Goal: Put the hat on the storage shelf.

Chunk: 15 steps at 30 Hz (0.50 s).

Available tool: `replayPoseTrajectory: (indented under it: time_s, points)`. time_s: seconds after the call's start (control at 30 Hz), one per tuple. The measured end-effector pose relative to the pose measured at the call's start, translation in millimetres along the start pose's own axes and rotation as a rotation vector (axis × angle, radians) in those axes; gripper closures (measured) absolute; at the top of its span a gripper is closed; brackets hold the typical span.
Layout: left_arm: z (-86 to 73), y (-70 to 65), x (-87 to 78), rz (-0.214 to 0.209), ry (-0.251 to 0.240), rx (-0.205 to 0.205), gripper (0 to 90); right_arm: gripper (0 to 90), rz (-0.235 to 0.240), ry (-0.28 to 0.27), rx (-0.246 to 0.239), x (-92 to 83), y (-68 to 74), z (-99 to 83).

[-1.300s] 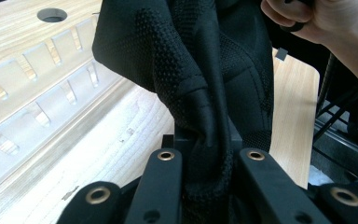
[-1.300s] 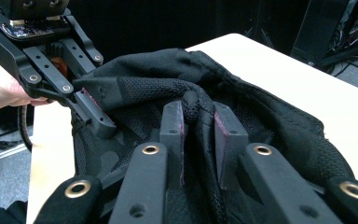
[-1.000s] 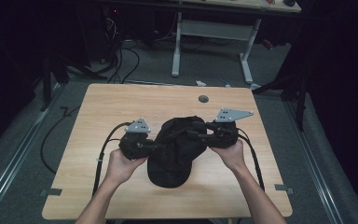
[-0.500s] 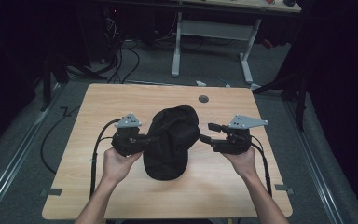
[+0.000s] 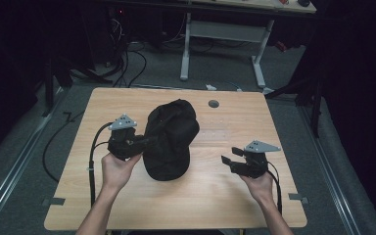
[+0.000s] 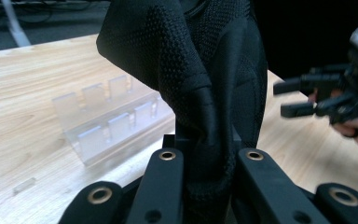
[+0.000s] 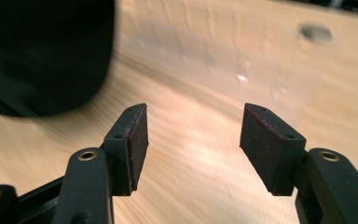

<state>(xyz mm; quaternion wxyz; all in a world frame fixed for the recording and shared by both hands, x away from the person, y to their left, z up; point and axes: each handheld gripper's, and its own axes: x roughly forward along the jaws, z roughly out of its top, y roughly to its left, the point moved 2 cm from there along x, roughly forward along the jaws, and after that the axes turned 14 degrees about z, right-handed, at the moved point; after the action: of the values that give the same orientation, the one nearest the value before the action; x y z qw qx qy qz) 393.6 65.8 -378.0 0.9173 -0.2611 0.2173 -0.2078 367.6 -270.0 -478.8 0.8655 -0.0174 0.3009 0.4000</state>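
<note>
From my remote station, the table sits brightly lit amid darkness, the right gripper view motion-blurred.

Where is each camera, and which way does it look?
High view: above the person's side of the table, looking forward and down; both forearms, left gripper, right gripper.
Left gripper view: rides on the left gripper, looking along jaws shut on the black cap; the right gripper farther off.
Right gripper view: rides on the right gripper, looking along open jaws at the tabletop.
Shared: the black cap and the table.
</note>
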Motion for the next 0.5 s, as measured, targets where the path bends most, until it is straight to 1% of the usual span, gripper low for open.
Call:
replayPoseTrajectory:
  time_s: [0.07,0.1,0.13,0.17,0.27,0.37,0.4,0.43,0.47,0.5]
  points:
    - [2.4,1.5,-0.7,0.010,-0.012,-0.002,84.5,41.7,-0.029,0.022,0.028,4.4,-6.6,-13.9]
    - [3.9,1.9,-0.9,0.015,-0.021,-0.005,84.5,41.4,-0.056,0.047,0.049,8.1,-11.9,-25.1]
    - [7.4,2.8,-1.5,0.026,-0.034,-0.010,84.5,41.3,-0.070,0.057,0.062,9.7,-14.5,-30.9]
    - [7.4,2.8,-1.5,0.026,-0.034,-0.010,84.5,41.3,-0.070,0.057,0.062,9.7,-14.5,-30.9]
    - [13.6,3.4,-2.0,0.034,-0.059,-0.024,84.5,40.4,-0.123,0.068,0.089,12.3,-22.1,-45.1]
    - [19.0,4.1,-1.1,0.044,-0.080,-0.037,84.5,39.8,-0.163,0.073,0.104,13.2,-28.1,-52.8]
    - [20.3,4.5,-0.7,0.048,-0.082,-0.037,84.5,39.4,-0.187,0.076,0.111,13.9,-31.2,-56.3]
    - [21.8,4.9,-0.1,0.052,-0.087,-0.041,84.5,39.4,-0.187,0.076,0.111,13.9,-31.2,-56.3]
    - [23.2,5.1,0.7,0.055,-0.092,-0.045,84.5,39.2,-0.195,0.077,0.117,14.4,-32.1,-57.8]
    - [24.4,5.5,1.5,0.061,-0.094,-0.044,84.5,39.1,-0.207,0.079,0.112,15.2,-33.3,-59.3]
